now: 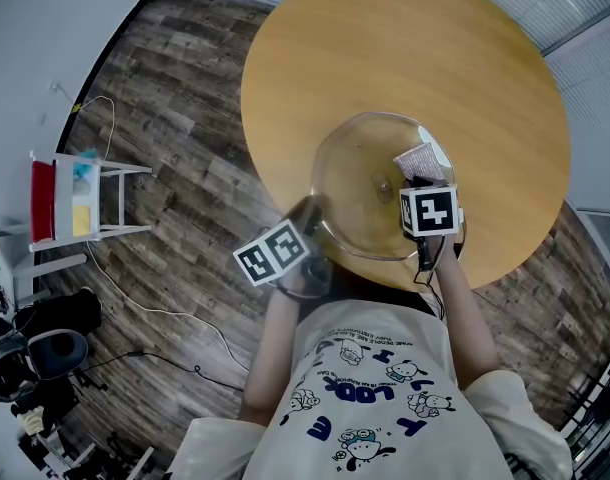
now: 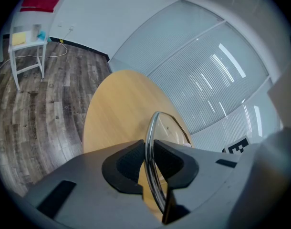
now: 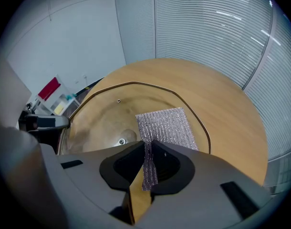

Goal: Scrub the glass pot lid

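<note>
Two holds: left gripper fingers clamp the glass pot lid rim, right gripper fingers pinch the mesh cloth; seemingly mid-scrub, next stroke needs pressing across the glass.

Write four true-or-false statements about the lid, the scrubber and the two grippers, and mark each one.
1. The left gripper is shut on the rim of the glass lid. True.
2. The right gripper holds nothing. False: it is shut on a silver mesh scouring pad.
3. The scouring pad lies spread against the glass lid's surface. True.
4. The glass lid is down on the floor. False: it is over the near edge of the round wooden table.
</note>
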### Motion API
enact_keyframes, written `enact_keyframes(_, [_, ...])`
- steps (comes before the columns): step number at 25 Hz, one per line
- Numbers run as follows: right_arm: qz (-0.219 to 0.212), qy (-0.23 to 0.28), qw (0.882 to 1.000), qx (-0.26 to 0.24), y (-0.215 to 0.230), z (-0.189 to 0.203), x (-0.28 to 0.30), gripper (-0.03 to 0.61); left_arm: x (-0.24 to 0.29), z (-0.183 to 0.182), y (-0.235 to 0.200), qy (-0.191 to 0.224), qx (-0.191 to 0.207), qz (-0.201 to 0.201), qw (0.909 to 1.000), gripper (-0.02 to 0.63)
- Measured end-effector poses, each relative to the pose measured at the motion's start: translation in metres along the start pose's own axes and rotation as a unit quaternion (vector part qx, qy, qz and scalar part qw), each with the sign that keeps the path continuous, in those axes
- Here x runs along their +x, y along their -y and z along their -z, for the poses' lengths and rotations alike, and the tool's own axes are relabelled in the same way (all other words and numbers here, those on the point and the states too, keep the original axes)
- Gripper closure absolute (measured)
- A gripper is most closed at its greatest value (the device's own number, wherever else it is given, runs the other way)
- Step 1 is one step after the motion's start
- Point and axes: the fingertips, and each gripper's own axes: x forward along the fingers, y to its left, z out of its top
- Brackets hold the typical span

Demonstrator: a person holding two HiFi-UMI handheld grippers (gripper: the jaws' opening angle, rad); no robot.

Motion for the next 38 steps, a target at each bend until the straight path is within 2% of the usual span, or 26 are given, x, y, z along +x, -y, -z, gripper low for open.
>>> enact_keyframes(16, [-0.018,-0.003,1.0,0.004,-0.011,0.027,-0.011,0.523,-0.002,0.006,0.0,0.008,-0.006,-0.002,1.0,0.543])
enact_keyframes(27, [-0.055,-0.011,0.998,0.034,-0.021,0.041,-0.016,0.523,-0.003,0.008,-0.001,0.012,-0.01,-0.003,0.9999,0.543])
enact_keyframes(38, [-0.074,-0.018,0.997,0.029,-0.035,0.05,-0.022,0.523,-0.003,0.006,0.0,0.016,-0.012,-0.005,0.9998,0.543])
